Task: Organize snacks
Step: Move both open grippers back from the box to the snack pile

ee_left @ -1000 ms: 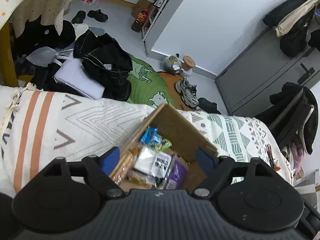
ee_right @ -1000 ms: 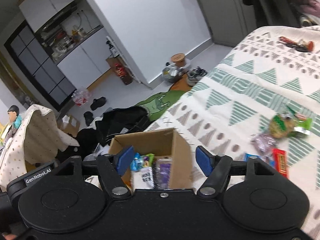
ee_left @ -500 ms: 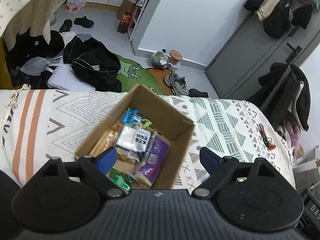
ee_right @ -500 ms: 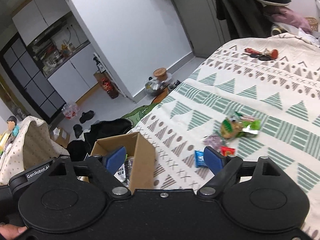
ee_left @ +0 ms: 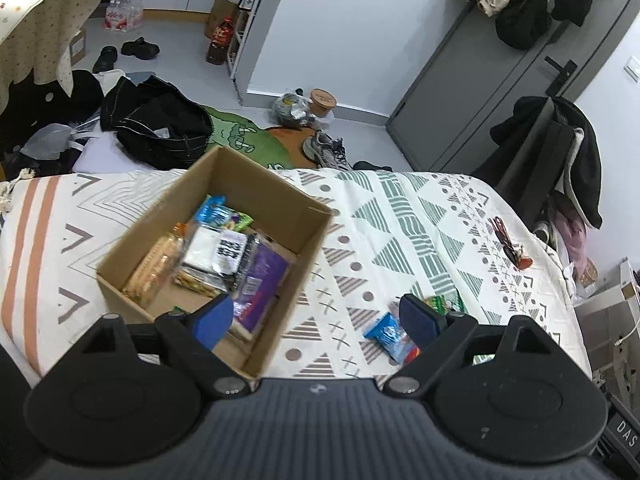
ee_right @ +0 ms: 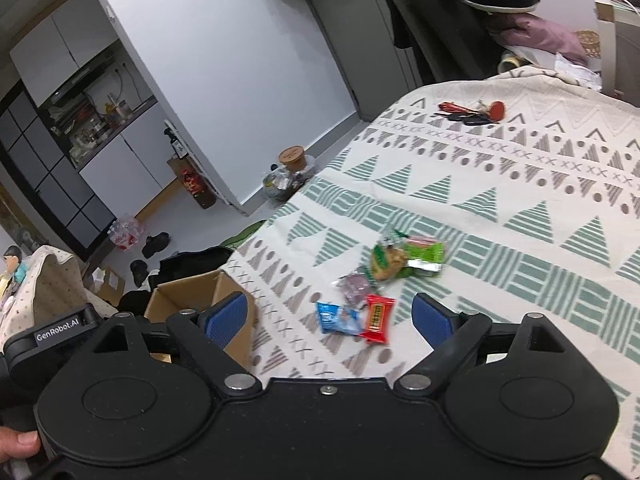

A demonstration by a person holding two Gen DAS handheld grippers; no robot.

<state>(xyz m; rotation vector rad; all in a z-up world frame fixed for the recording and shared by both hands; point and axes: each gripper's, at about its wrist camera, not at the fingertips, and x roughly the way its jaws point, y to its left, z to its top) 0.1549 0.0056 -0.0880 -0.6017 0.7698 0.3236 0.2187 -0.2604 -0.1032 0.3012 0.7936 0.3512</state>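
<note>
Right wrist view shows both grippers [ee_right: 328, 318] [ee_left: 316, 316] spread empty; cardboard box [ee_left: 280, 200] part-filled, four loose snacks [ee_right: 376, 280] left on the bedspread [ee_right: 520, 208].

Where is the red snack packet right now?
In the right wrist view, the red packet lies on the bedspread, touching the blue packet on its left.
</note>
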